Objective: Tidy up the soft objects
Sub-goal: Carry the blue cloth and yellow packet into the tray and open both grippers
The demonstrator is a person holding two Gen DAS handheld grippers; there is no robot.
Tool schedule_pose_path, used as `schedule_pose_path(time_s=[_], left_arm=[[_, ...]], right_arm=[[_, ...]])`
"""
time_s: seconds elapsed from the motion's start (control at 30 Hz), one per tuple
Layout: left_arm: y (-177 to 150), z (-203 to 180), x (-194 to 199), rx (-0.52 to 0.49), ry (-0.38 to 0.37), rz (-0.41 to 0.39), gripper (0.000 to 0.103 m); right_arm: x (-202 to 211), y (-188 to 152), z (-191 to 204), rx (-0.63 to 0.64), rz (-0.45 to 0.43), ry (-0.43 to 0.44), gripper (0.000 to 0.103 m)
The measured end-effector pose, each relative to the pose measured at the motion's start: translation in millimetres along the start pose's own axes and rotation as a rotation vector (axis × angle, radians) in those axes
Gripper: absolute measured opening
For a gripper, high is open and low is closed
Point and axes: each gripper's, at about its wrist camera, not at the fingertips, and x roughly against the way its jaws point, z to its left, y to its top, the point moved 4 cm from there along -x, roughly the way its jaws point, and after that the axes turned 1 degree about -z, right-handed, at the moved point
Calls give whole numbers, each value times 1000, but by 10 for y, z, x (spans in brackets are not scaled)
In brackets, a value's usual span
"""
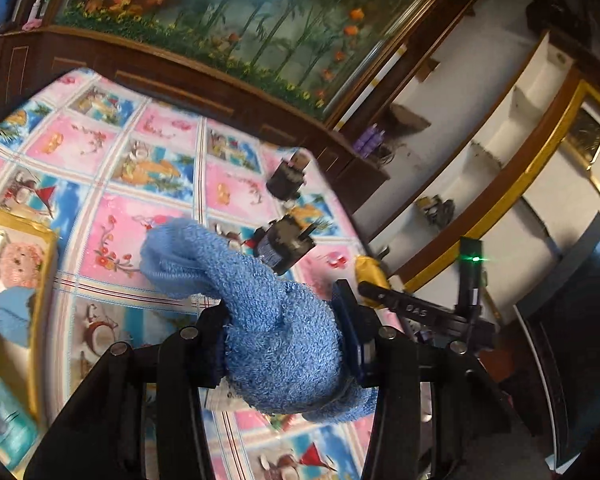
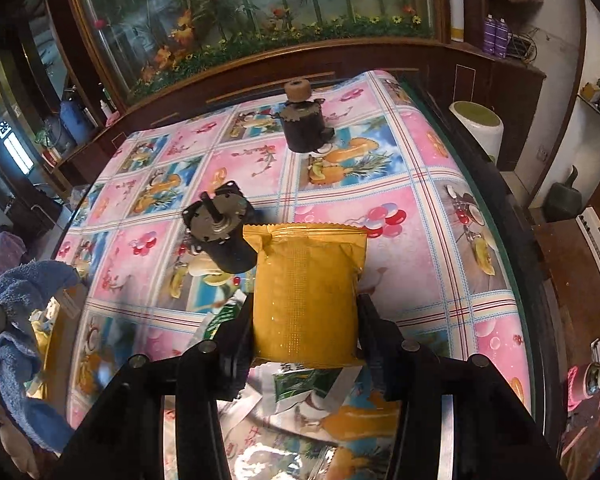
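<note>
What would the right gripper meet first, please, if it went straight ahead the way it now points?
Probably the nearer dark motor, lying just beyond the yellow packet that the right gripper holds, slightly left of the line. Depth is unclear, so the packet might pass it and reach only the patterned tablecloth.

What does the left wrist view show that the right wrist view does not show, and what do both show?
Only the left wrist view: the left tool from close up, shut on a blue towel, and a gold-edged box with a bear picture.

Only the right wrist view: the right tool shut on a yellow packet, with green and silver sachets lying under it.

Both: the patterned tablecloth, two dark motors, the aquarium, and the towel itself.
</note>
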Motion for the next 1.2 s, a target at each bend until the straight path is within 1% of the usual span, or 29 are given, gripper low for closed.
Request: schedule_pose_path(time_s=[0.07, 0.2, 0.27, 0.33, 0.5, 0.67, 0.7, 0.87, 1.0, 1.1, 1.2], left_arm=[[36, -22, 255, -7, -6, -34, 43], [132, 85, 827, -13, 39, -105, 43], [178, 202, 1059, -20, 83, -132, 43], [218, 364, 1232, -25, 148, -151, 43], [271, 922, 1434, 24, 269, -154, 43], [232, 1505, 1411, 77, 381, -129, 43], [206, 1595, 1403, 86, 393, -121, 43], [202, 1985, 1273, 123, 422, -81, 43], [353, 2241, 1104, 143, 439, -60, 44], [431, 2426, 908, 160, 457, -23, 44], [439, 2596, 719, 186, 467, 16, 45]], right_arm=[[111, 4, 136, 13, -12, 27, 49], [317, -17, 499, 58, -31, 96, 49], [373, -38, 719, 82, -34, 138, 49], [420, -69, 968, 108, -35, 180, 49], [466, -165, 1618, 181, -24, 276, 49], [380, -266, 2259, 255, 8, 342, 48], [343, -280, 2378, 266, 17, 353, 48], [97, -311, 2918, 306, 75, 403, 48], [-131, -360, 3304, 329, 122, 433, 48], [-300, -409, 3522, 351, 147, 436, 48], [-436, -446, 3616, 360, 165, 430, 48]])
